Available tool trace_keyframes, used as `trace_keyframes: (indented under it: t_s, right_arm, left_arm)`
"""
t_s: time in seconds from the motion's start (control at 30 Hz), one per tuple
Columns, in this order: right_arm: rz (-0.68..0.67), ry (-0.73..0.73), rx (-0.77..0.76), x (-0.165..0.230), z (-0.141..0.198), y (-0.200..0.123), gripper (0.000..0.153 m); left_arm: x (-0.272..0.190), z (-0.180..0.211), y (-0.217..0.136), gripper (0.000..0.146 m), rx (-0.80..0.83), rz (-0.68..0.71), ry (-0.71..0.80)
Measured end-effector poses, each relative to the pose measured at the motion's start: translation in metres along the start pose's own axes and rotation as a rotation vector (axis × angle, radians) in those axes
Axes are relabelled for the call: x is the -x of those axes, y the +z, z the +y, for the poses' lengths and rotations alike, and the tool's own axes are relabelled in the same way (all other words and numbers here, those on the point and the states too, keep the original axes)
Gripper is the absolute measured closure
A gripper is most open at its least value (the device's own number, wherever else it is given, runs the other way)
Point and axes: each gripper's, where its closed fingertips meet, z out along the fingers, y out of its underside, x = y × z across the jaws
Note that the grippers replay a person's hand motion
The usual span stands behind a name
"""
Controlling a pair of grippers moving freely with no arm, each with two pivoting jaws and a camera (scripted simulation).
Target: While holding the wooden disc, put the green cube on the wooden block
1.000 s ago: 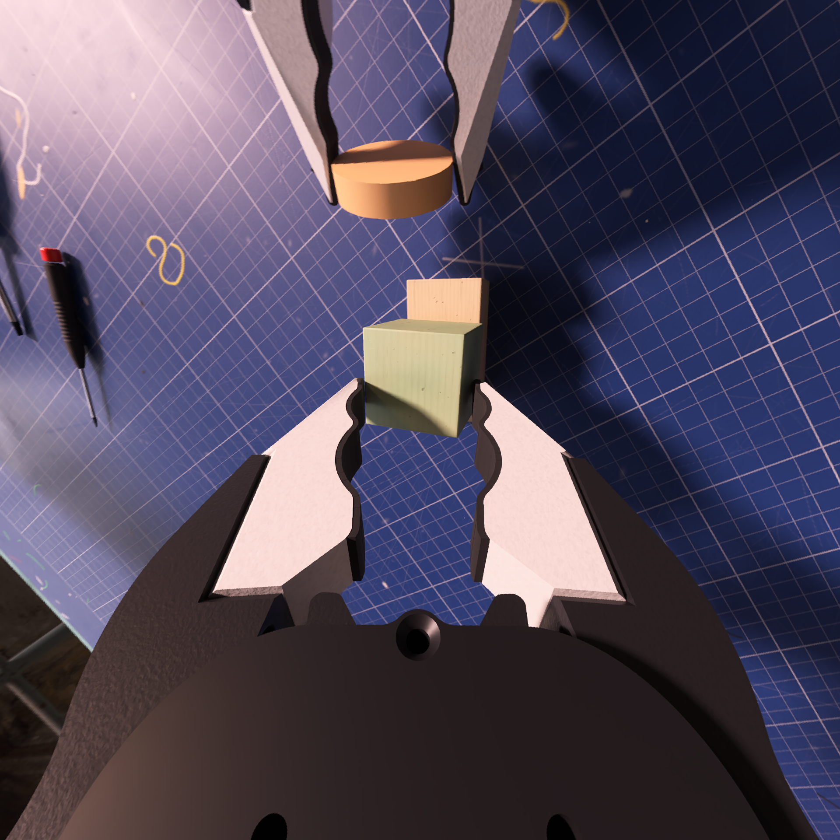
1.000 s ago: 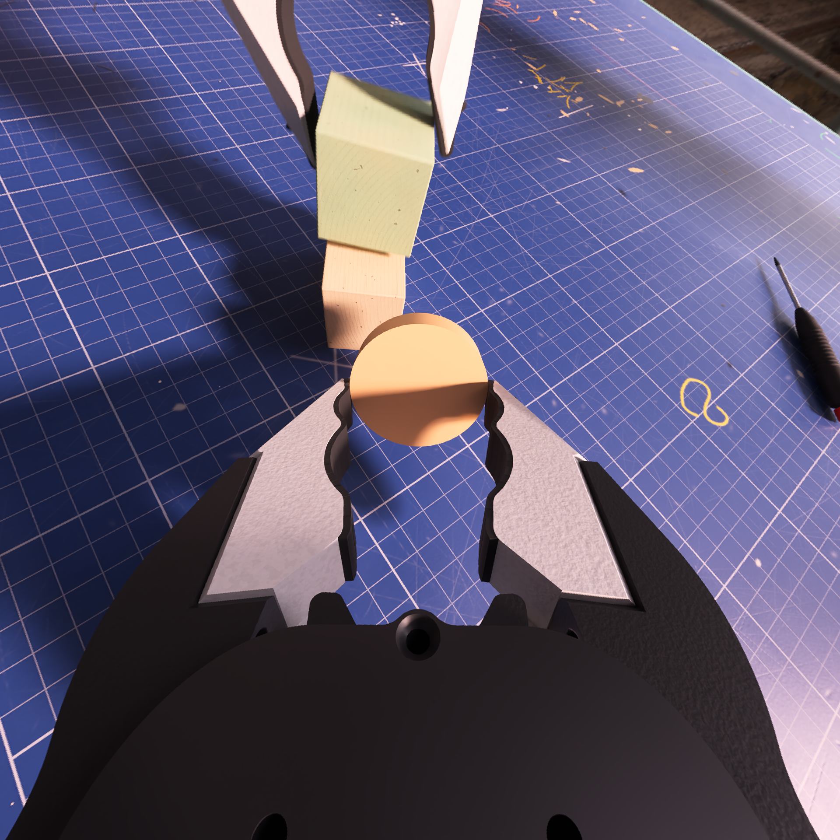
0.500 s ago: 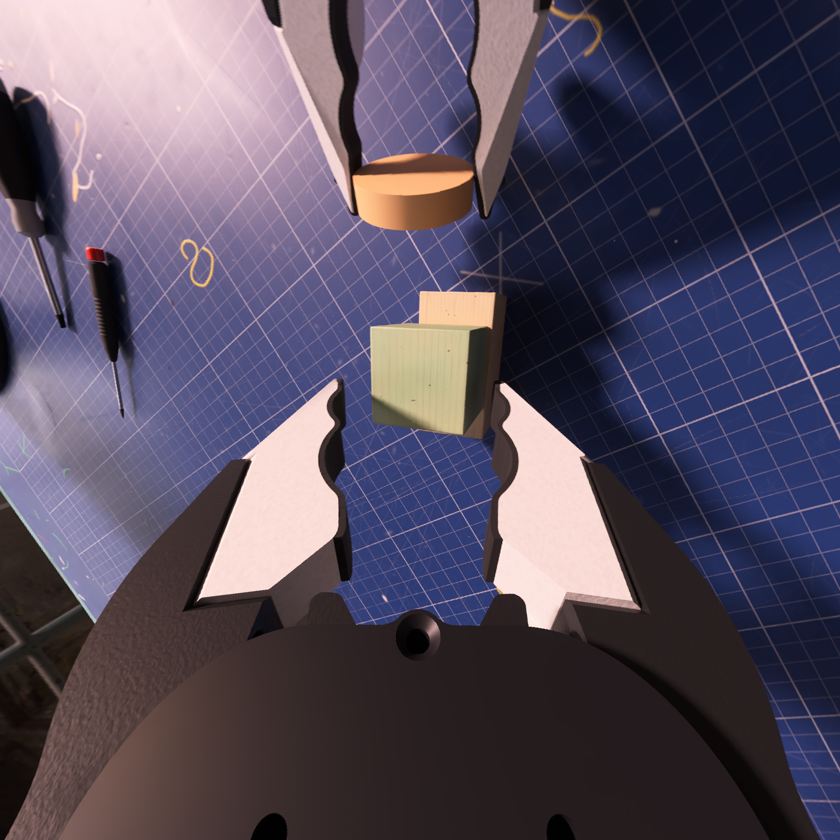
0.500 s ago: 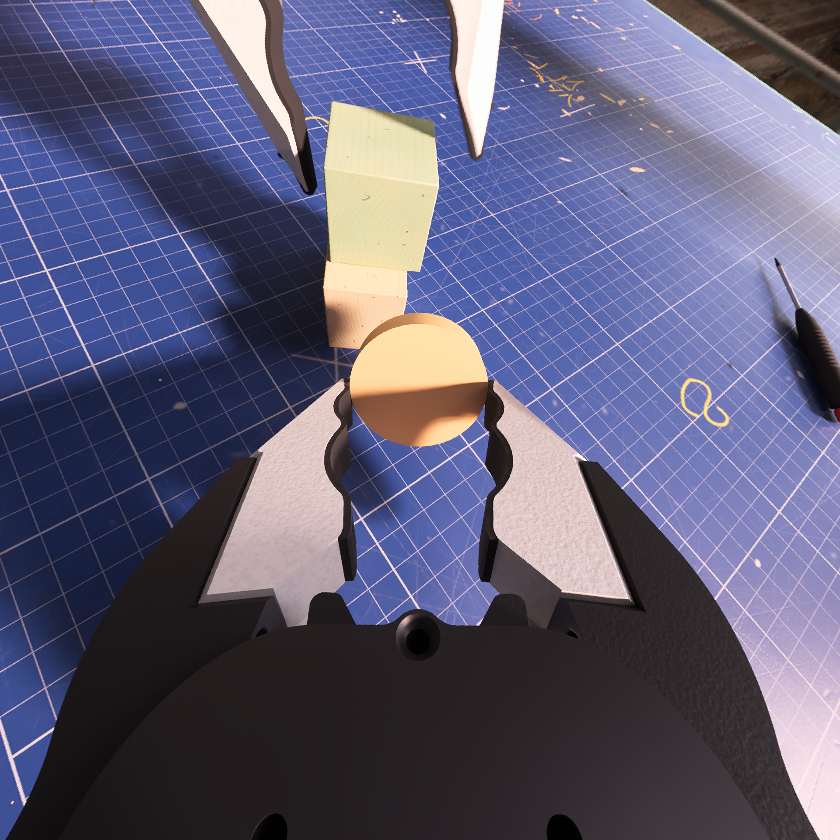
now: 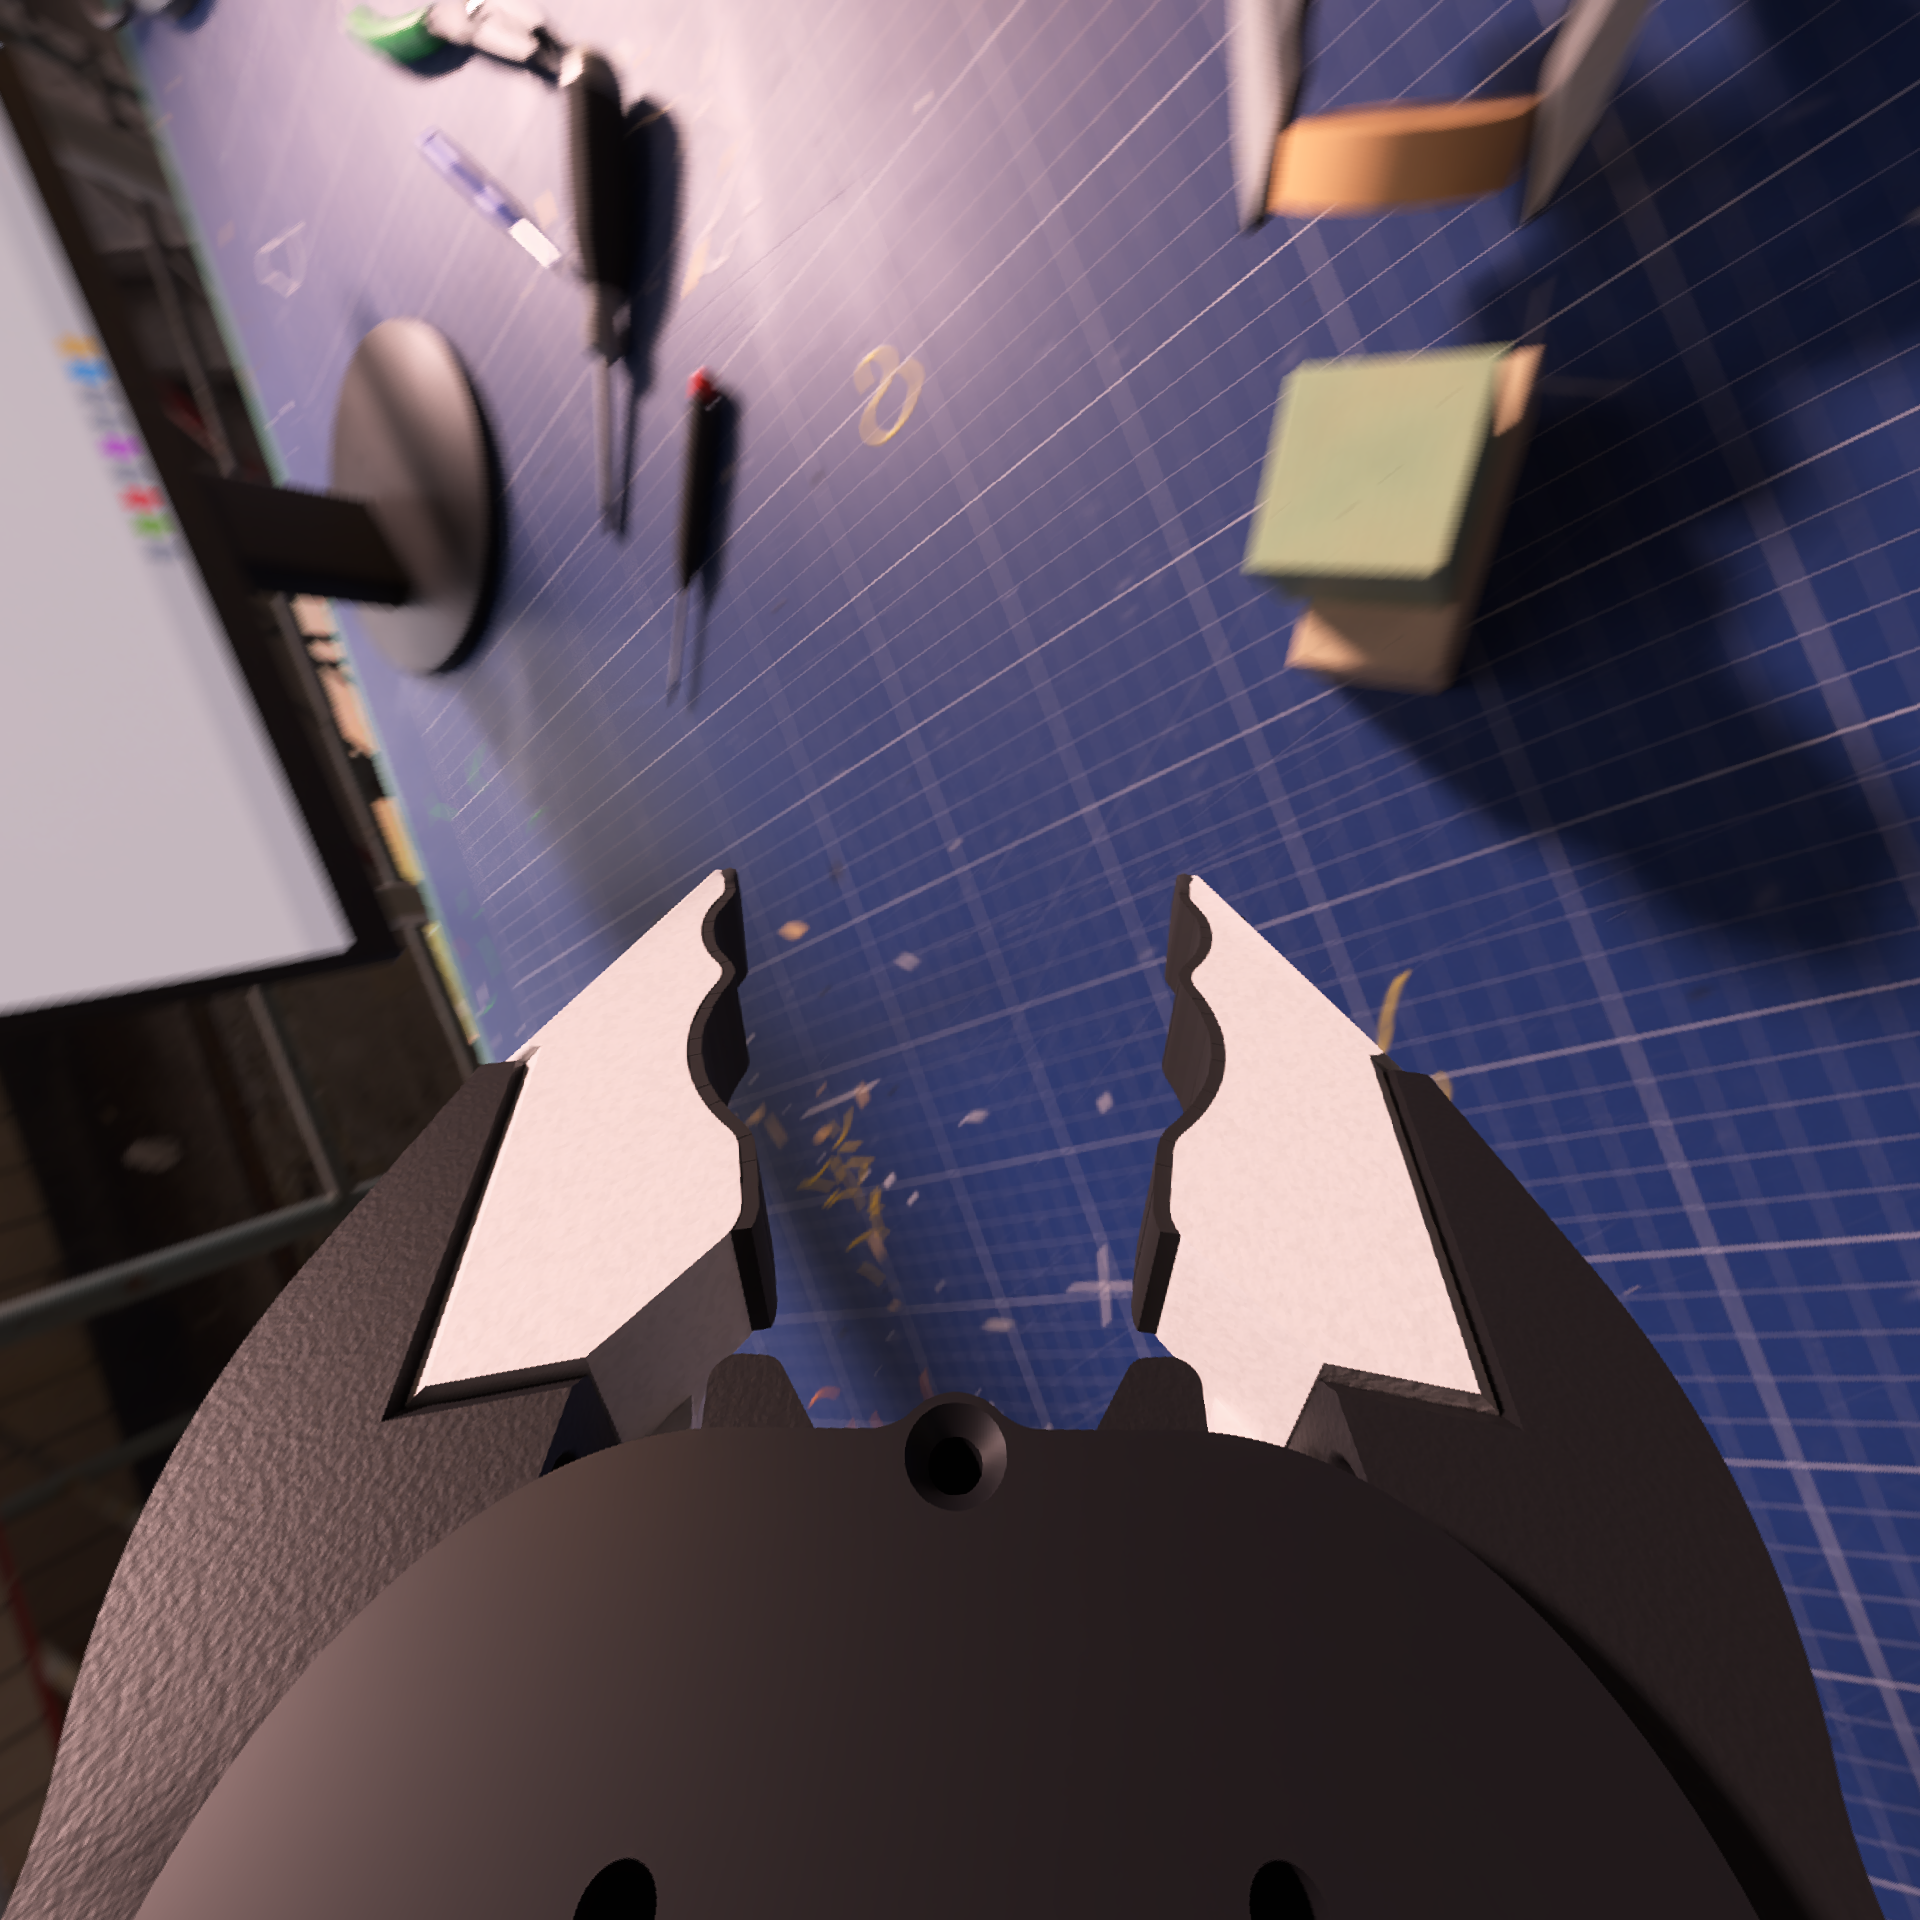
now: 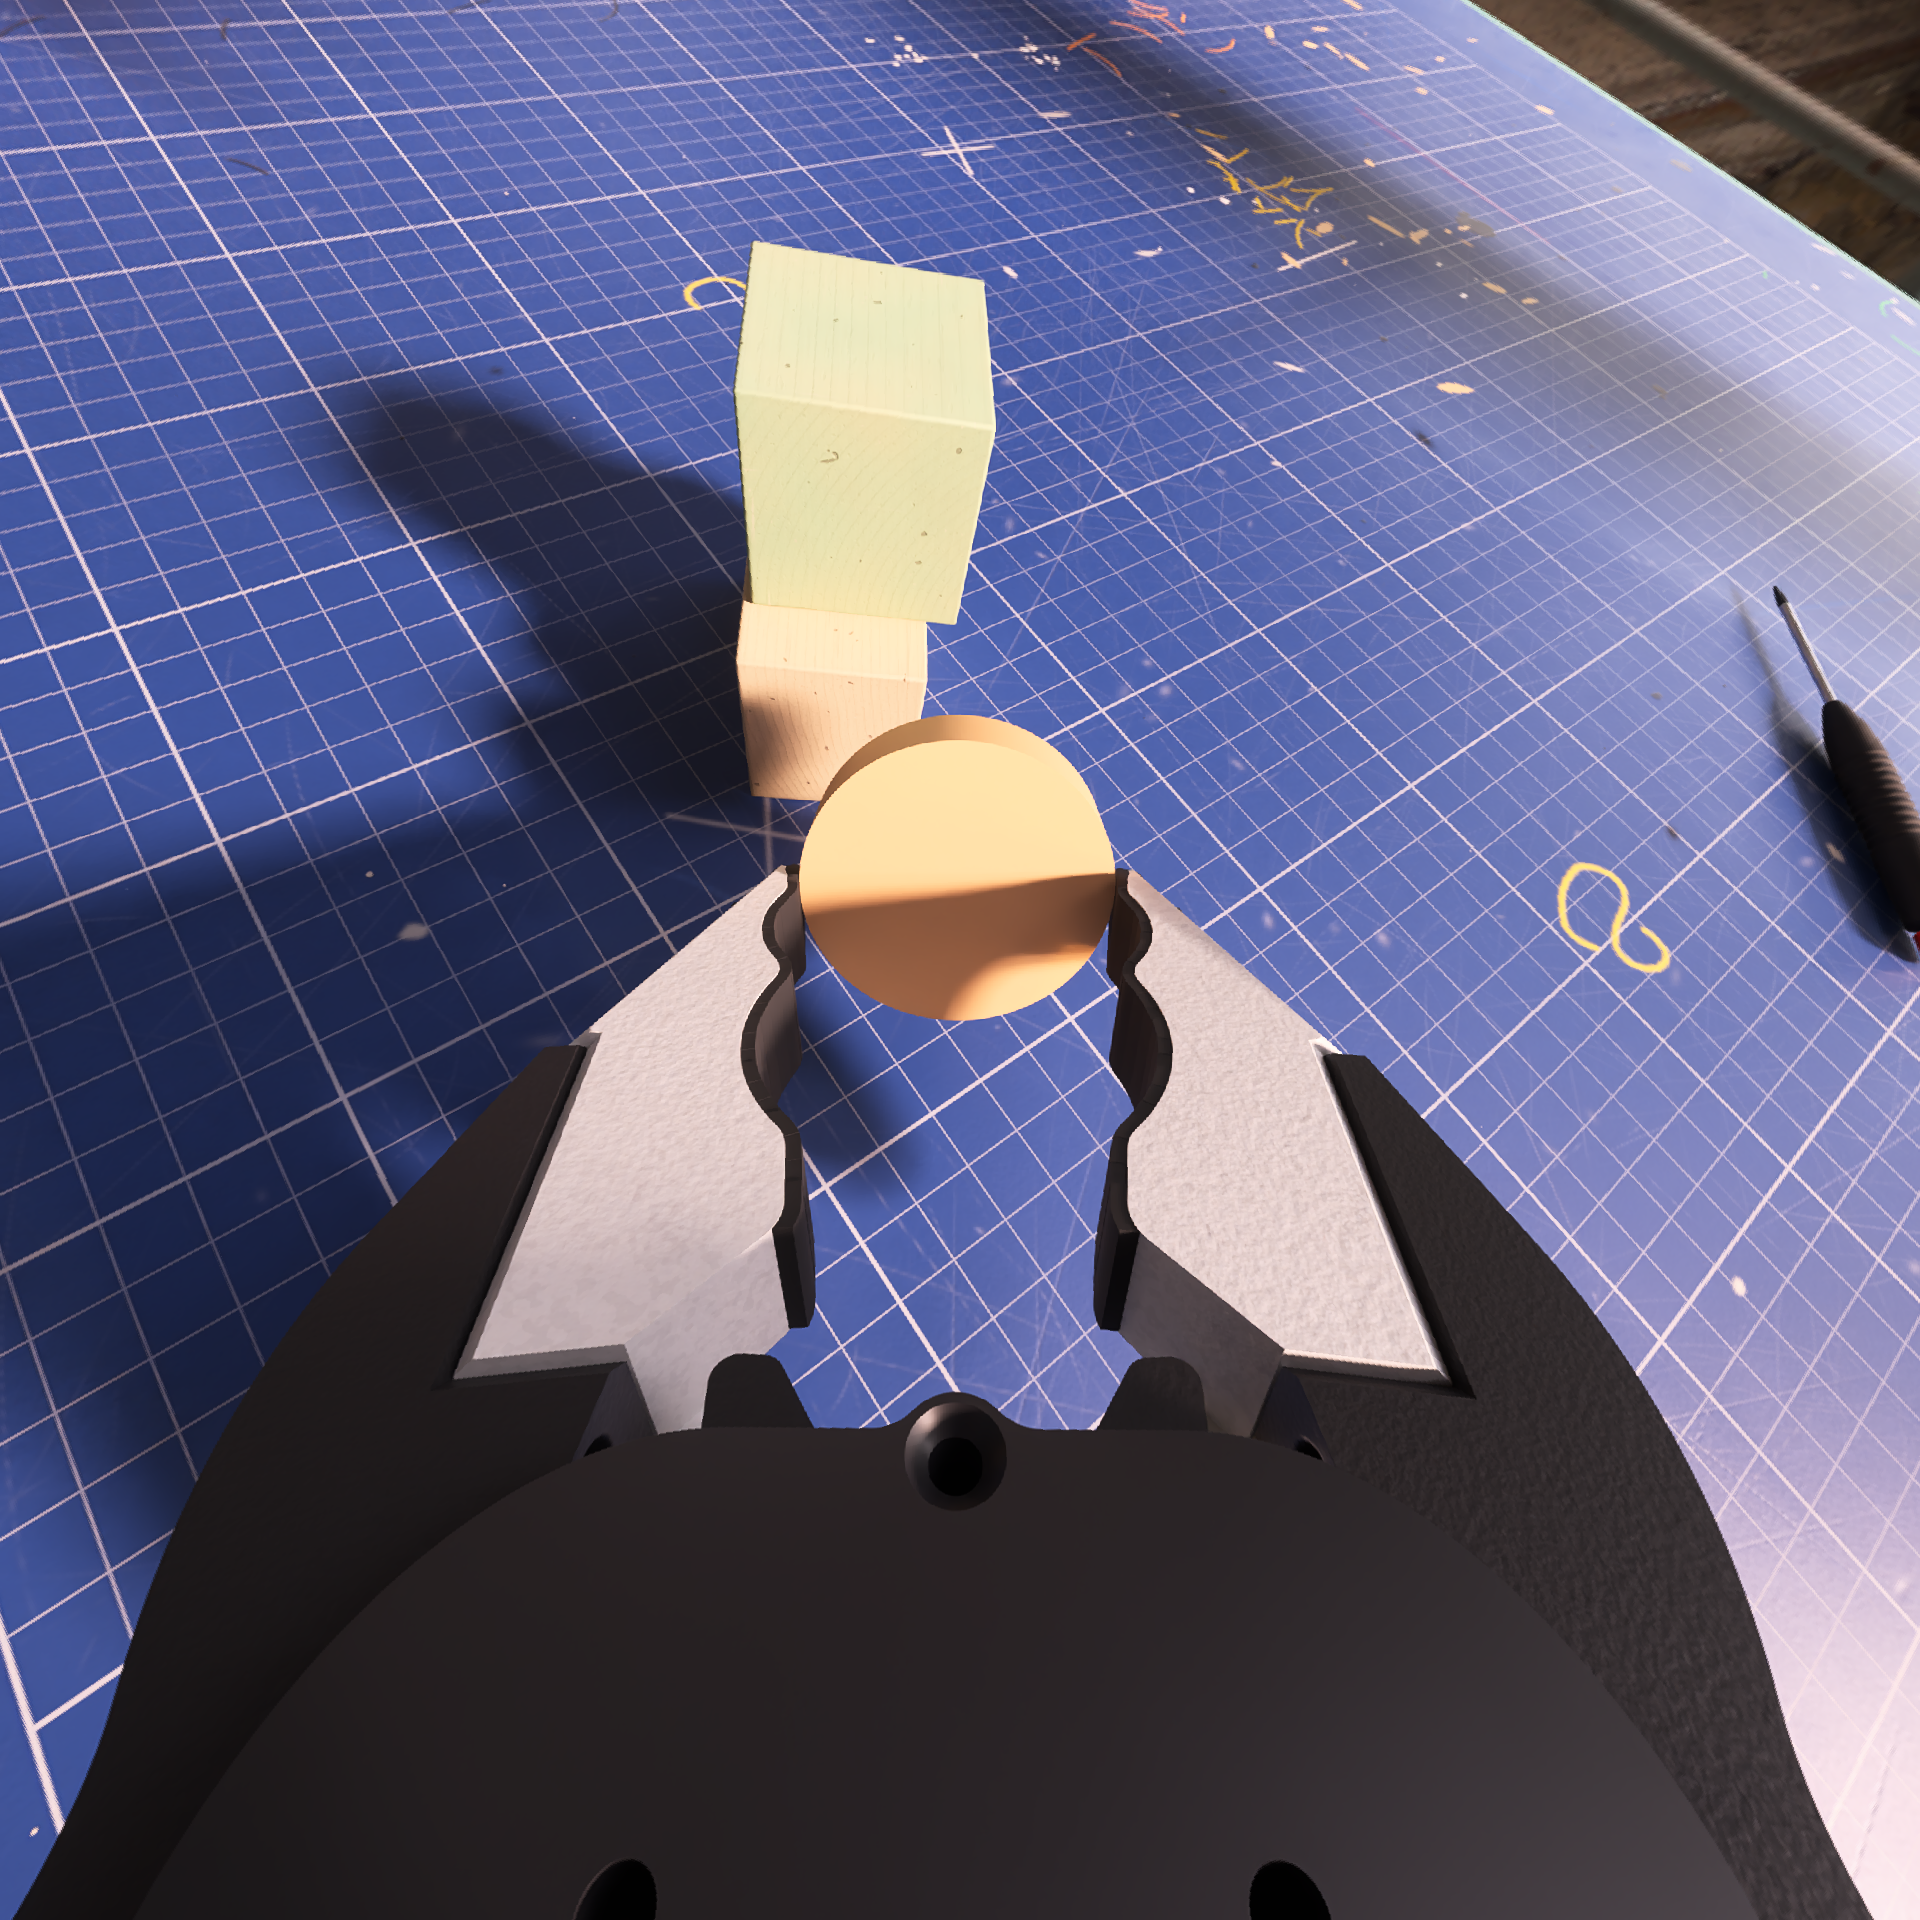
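Note:
The green cube [image 6: 862, 436] stands on the wooden block [image 6: 826, 691] on the blue cutting mat, overhanging it a little to the right. In the left wrist view the cube [image 5: 1366, 478] and block [image 5: 1382, 644] sit at the upper right, blurred. My left gripper [image 5: 961, 883] is open and empty, well back from the stack and to its left. My right gripper [image 6: 956, 883] is shut on the wooden disc [image 6: 956, 868], held above the mat just in front of the block. The disc [image 5: 1397, 156] and right gripper also show at the top of the left wrist view.
Two screwdrivers [image 5: 701, 499] and a black round stand base [image 5: 416, 499] lie left on the mat [image 5: 1039, 727], by a white board [image 5: 114, 665] off its edge. A yellow loop [image 6: 1610, 920] and a screwdriver [image 6: 1860, 779] lie right of my right gripper. Wood shavings [image 6: 1288, 197] are scattered far back.
My left gripper has pulled back and swung left away from the cube, its jaws wider; it has left the right wrist view. The cube stays on the block. My right gripper has not moved.

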Motion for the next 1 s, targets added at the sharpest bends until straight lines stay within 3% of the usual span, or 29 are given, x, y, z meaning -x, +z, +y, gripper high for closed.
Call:
trace_keyframes:
  t_s: [0.2, 0.43, 0.83, 1.0]
  right_arm:
    - [-0.003, 0.013, -0.008, -0.001, -0.001, -0.001, 0.094]
    - [-0.010, 0.028, -0.024, -0.002, -0.002, -0.002, 0.094]
    - [-0.028, 0.067, -0.053, -0.003, -0.004, -0.007, 0.094]
    - [-0.034, 0.063, -0.050, -0.002, -0.003, -0.007, 0.094]
  left_arm:
    - [0.070, 0.079, -0.019, 0.081, 0.057, -0.085, -0.098]
    - [0.115, 0.155, 0.009, 0.093, 0.089, -0.020, -0.081]
    - [0.145, 0.230, 0.093, 0.088, 0.178, 0.122, -0.079]
    - [0.145, 0.251, 0.117, 0.074, 0.226, 0.172, -0.072]
